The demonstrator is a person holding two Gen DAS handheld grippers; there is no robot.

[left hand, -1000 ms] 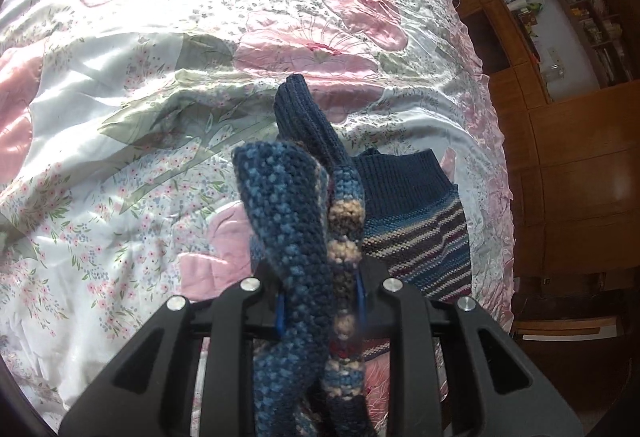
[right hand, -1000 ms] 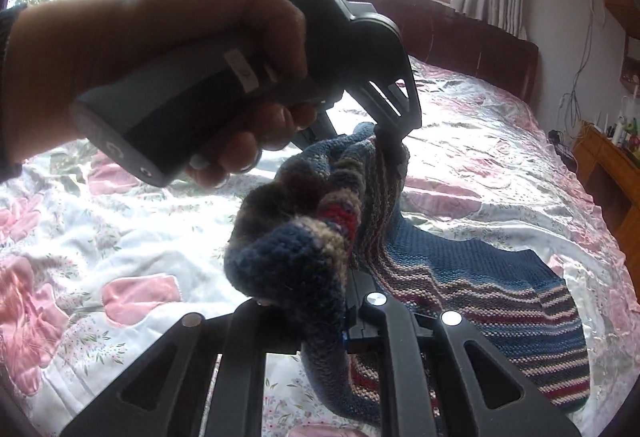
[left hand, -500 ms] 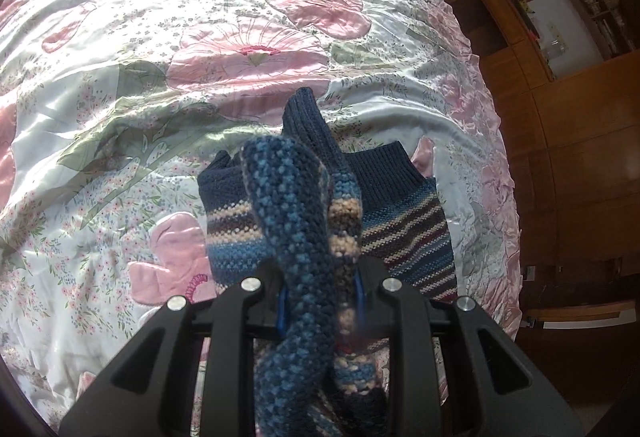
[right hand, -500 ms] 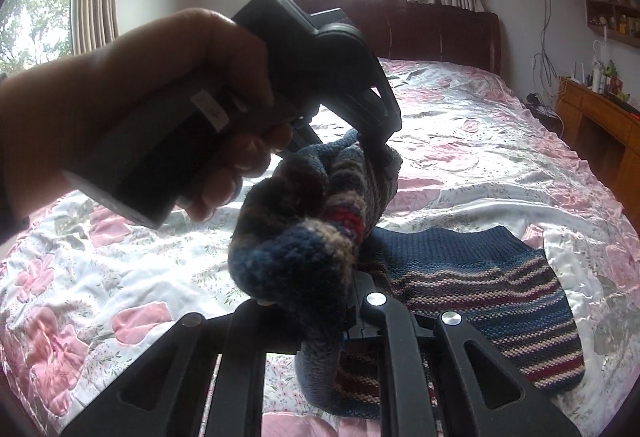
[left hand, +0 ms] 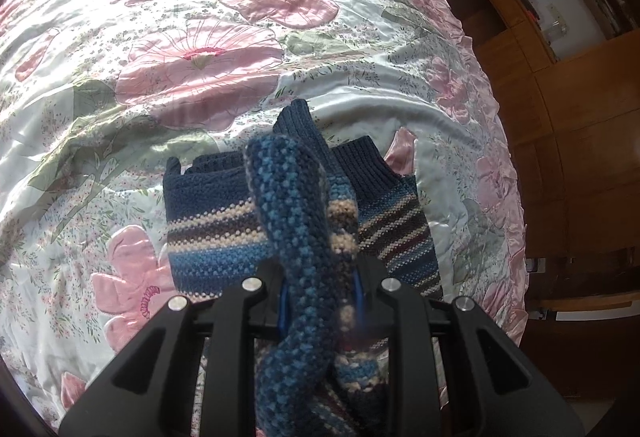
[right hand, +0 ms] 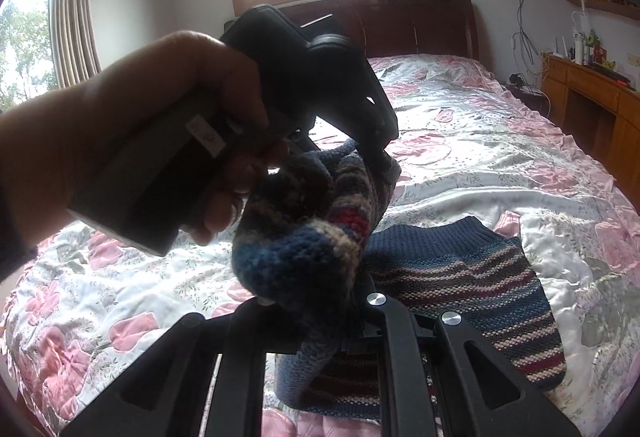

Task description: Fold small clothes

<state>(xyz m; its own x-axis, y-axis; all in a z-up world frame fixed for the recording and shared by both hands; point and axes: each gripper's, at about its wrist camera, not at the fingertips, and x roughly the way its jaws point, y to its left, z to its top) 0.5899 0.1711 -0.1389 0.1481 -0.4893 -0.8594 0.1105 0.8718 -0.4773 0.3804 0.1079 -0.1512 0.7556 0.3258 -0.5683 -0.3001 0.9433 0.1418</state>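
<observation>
Both grippers, left and right, are clamped on one edge of the striped knit sweater, lifting it above the bedspread to fold over.

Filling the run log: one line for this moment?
left hand-held gripper: shut on sweater | right hand-held gripper: shut on sweater | rest lies on bedspread
</observation>
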